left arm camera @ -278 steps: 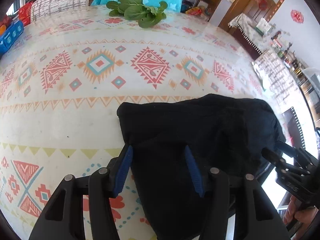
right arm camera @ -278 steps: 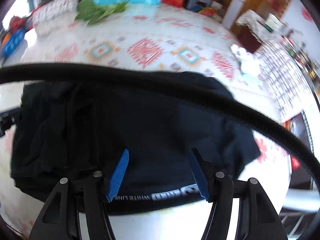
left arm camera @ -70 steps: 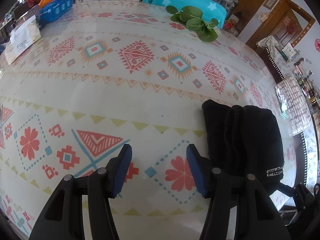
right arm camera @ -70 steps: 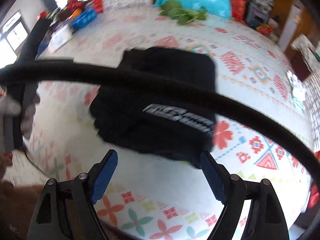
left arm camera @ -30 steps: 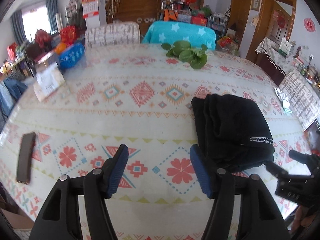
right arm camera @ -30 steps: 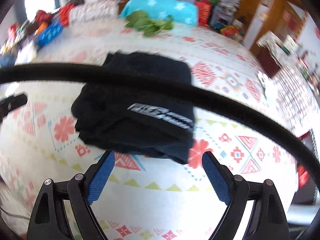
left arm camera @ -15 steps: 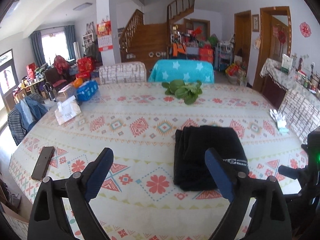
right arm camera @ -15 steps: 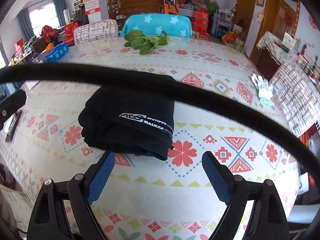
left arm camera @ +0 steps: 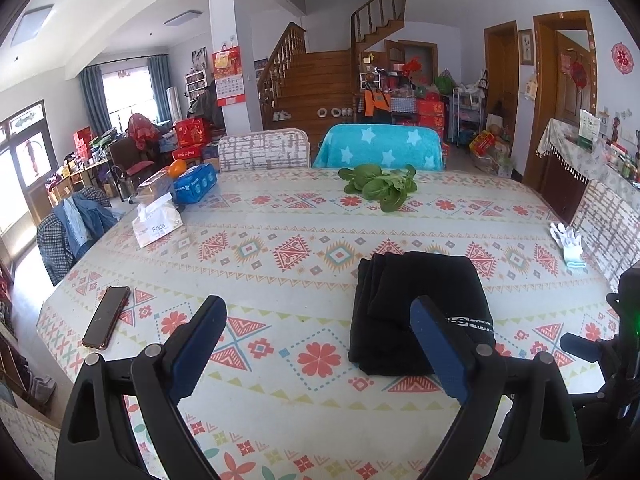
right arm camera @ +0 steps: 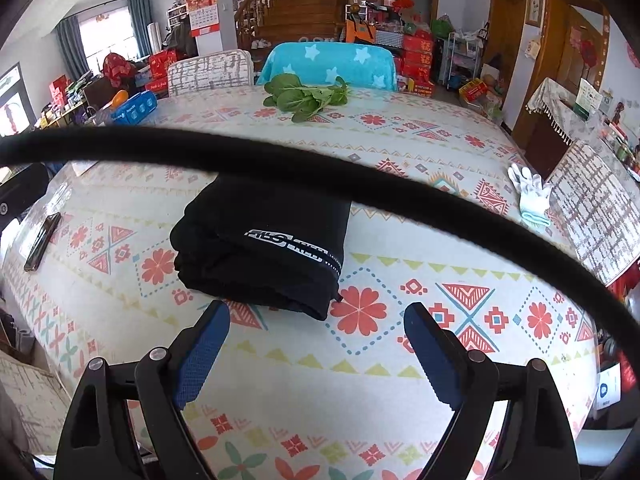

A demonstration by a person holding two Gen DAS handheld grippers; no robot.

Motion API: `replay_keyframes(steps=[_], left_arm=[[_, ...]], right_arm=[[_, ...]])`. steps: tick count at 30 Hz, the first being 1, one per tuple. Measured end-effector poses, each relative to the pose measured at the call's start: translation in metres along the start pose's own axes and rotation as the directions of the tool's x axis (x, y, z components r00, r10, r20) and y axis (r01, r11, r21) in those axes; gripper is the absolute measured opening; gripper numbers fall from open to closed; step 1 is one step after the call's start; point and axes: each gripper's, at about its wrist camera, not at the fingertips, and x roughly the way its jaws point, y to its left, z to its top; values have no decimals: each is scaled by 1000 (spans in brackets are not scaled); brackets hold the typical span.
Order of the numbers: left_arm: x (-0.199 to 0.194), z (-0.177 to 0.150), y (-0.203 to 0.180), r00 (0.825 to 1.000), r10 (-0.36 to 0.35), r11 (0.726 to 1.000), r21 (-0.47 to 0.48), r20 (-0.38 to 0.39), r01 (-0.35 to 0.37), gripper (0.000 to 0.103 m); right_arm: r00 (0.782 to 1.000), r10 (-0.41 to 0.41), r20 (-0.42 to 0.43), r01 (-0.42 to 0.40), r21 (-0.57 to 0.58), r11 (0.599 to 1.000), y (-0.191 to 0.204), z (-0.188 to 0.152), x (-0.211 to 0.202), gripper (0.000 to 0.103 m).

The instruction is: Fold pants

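Observation:
The black pants (left arm camera: 416,304) lie folded into a compact stack on the patterned tablecloth (left arm camera: 280,272), with a white logo band on top. They also show in the right wrist view (right arm camera: 264,240). My left gripper (left arm camera: 318,320) is open and empty, held above the table, back from the pants. My right gripper (right arm camera: 316,320) is open and empty, just in front of the stack's near edge and apart from it.
A phone (left arm camera: 107,316) lies at the table's left edge. A tissue pack (left arm camera: 157,226) and blue box (left arm camera: 196,188) sit at the far left. Leafy greens (left arm camera: 378,186) lie at the back. White gloves (left arm camera: 568,240) lie at the right edge. A black cable (right arm camera: 320,176) crosses the right wrist view.
Both grippers have pulled up and back from the folded pants, so more of the table and room shows. The pants have stayed in place.

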Motion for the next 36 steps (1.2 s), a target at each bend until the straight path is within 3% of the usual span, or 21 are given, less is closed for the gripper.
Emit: replay_keyframes(steps=[20, 36], left_arm=[[19, -14, -20, 995, -8, 999, 33, -96, 11, 93], [52, -19, -3, 981, -25, 1000, 0, -192, 26, 93]], right_arm=[[999, 12, -42, -10, 57, 998, -19, -10, 12, 92], [995, 11, -103, -5, 64, 998, -8, -8, 37, 92]])
